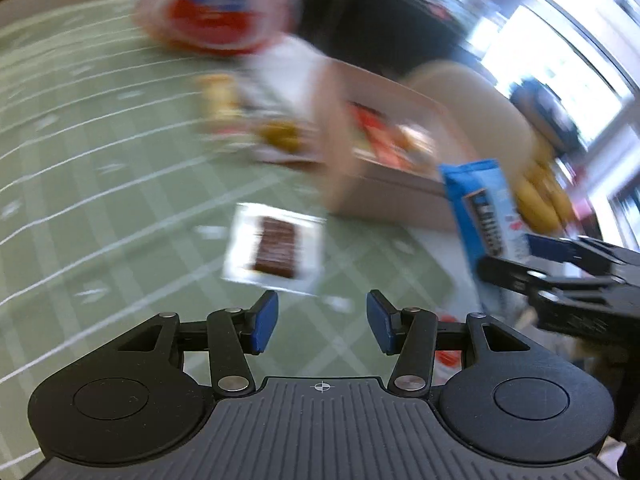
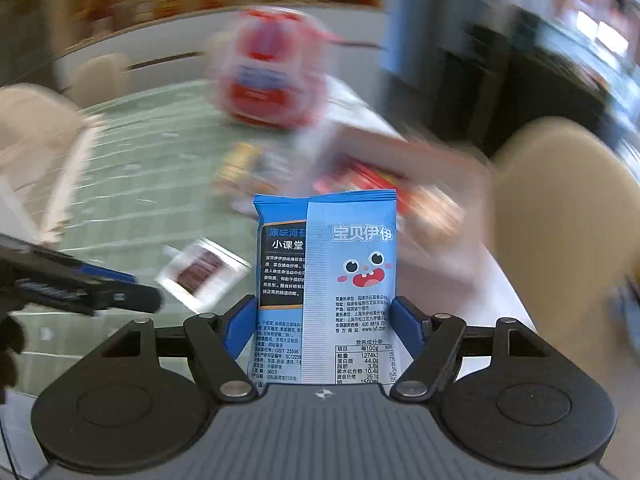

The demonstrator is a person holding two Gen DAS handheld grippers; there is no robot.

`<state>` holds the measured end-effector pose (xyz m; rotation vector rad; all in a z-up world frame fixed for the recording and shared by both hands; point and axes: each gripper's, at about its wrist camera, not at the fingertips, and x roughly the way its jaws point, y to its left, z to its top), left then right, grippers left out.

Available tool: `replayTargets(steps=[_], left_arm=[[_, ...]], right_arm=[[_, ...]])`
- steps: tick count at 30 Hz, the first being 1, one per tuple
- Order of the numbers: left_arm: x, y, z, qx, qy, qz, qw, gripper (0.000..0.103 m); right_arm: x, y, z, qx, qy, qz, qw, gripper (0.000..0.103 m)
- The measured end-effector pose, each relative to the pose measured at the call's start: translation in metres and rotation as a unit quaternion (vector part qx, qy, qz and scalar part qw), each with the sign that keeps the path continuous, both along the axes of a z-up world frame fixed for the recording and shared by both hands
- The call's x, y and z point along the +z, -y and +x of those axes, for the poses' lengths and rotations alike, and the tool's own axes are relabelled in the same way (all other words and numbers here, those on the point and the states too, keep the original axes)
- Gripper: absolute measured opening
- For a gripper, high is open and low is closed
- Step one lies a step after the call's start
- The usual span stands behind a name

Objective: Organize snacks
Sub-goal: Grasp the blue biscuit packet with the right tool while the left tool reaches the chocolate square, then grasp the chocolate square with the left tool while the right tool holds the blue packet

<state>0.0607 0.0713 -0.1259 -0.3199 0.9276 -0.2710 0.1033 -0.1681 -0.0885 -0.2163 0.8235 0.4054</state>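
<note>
Right gripper [image 2: 324,320]: blue pads pressed on both long edges of the blue snack packet [image 2: 326,280], which is held.
Left gripper [image 1: 322,320]: jaws wide apart, nothing between them.
Packet: glossy flat foil, long axis pointing away from the gripper along its fingers, top seam far.
Wrapped brown bar [image 1: 276,250]: clear wrapper, flat on the green checked tablecloth [image 1: 100,200].
Box [image 1: 384,168]: beige, beyond, blurred.

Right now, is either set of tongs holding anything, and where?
Right tongs pinch the blue snack packet across its lower side edges. Left tongs hold nothing.
</note>
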Motion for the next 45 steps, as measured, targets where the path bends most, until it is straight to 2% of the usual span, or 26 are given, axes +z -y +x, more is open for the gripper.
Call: replayTargets(steps=[3,5,7,9,11,15,17,22,27,40,45], left_arm=[[0.005,0.039,-0.004,-0.076,0.016,0.023,0.9967,0.054],[0.003,0.057,-0.006,-0.107,0.018,0.037,0.9935,0.054],[-0.001,0.068,-0.005,-0.116,0.014,0.044,0.9921,0.054],[-0.004,0.065,-0.001,-0.095,0.015,0.041,0.9945,0.054],[-0.001,0.050,0.005,-0.050,0.025,0.051,0.9972,0.054],[0.001,0.019,0.021,0.024,0.039,0.096,0.9943,0.054],[-0.002,0.008,0.031,0.037,0.039,0.106,0.9929,0.054],[-0.017,0.010,0.054,0.009,0.019,0.144,0.9894,0.054],[-0.024,0.010,0.059,-0.008,0.015,0.150,0.9886,0.043],[-0.028,0.020,0.064,-0.028,0.021,0.172,0.9844,0.047],[-0.030,0.030,0.063,-0.044,0.033,0.203,0.9776,0.050]], right_arm=[[-0.020,0.033,-0.008,-0.077,-0.034,0.003,0.996,0.073],[-0.033,0.045,-0.018,-0.097,-0.052,0.004,0.994,0.073],[-0.044,0.045,-0.028,-0.099,-0.061,0.004,0.993,0.073],[-0.054,0.040,-0.035,-0.100,-0.068,-0.002,0.993,0.074],[-0.062,0.034,-0.040,-0.106,-0.068,-0.010,0.992,0.077],[-0.071,0.029,-0.048,-0.108,-0.064,0.002,0.992,0.088],[-0.073,0.025,-0.053,-0.099,-0.054,-0.009,0.994,0.092],[-0.075,0.027,-0.054,-0.104,-0.051,0.002,0.993,0.098],[-0.078,0.029,-0.057,-0.108,-0.038,0.006,0.993,0.101],[-0.081,0.026,-0.062,-0.115,-0.017,0.011,0.993,0.103],[-0.082,0.027,-0.065,-0.115,-0.012,0.012,0.993,0.103]])
